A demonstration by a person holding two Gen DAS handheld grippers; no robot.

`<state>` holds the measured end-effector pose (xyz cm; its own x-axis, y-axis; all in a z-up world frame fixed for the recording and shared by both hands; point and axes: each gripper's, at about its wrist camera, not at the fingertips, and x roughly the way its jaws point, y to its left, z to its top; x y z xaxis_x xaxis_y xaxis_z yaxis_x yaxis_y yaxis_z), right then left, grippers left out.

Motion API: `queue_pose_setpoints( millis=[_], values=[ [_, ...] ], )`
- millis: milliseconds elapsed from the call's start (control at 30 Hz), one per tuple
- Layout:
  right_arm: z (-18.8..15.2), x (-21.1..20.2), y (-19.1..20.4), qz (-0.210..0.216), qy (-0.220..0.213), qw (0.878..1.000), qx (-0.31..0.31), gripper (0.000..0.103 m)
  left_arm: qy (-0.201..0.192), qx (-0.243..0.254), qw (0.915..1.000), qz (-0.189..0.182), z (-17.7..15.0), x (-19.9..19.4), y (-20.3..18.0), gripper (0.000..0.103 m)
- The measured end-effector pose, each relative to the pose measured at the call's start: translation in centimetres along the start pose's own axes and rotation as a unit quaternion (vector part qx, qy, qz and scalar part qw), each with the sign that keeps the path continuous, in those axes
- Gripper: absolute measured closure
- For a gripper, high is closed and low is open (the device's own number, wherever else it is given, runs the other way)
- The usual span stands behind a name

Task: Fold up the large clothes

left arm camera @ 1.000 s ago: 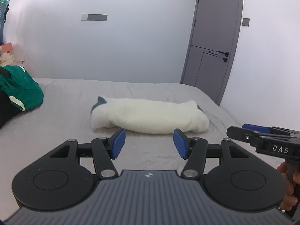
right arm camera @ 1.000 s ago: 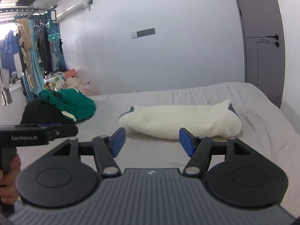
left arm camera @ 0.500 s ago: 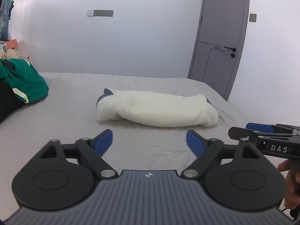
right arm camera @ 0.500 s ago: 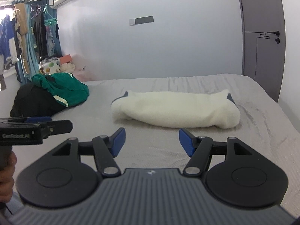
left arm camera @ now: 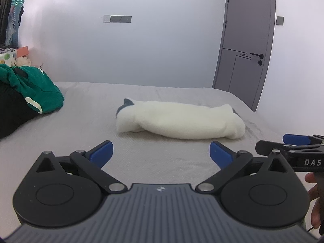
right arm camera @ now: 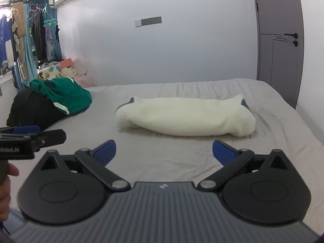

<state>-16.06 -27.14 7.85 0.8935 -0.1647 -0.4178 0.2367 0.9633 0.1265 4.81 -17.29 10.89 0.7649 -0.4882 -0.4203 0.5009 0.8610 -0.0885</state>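
Both grippers over bed, folded garment ahead.
Left wrist: left gripper (left arm camera: 161,150) jaws opening, nothing between; cream garment (left arm camera: 180,122) folded mid-bed (left arm camera: 85,119).
Right wrist: right gripper (right arm camera: 164,149) jaws opening, empty; green clothes (right arm camera: 64,95) far left.

White letters "DAS" stand on the black side of the right tool (left arm camera: 297,141), seen at the right edge of the left wrist view, where the lettering is cut by the frame. In the right wrist view the left tool (right arm camera: 30,133) bears the partly cropped white text "RobotAI" on its black body. No other writing is legible.
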Motion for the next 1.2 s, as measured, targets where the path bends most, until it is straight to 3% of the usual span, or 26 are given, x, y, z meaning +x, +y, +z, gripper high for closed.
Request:
queue_pose_setpoints(
  millis=[667, 1200],
  values=[
    [-0.30, 0.07, 0.51, -0.003, 0.005, 1.000, 0.014, 0.000, 0.008, -0.023, 0.9993, 0.028, -0.23, -0.36, 0.85, 0.000],
    [-0.42, 0.36, 0.19, -0.005, 0.008, 1.000, 0.021, 0.000, 0.012, -0.021, 0.9993, 0.029, -0.14, 0.03, 0.60, 0.000]
  ],
)
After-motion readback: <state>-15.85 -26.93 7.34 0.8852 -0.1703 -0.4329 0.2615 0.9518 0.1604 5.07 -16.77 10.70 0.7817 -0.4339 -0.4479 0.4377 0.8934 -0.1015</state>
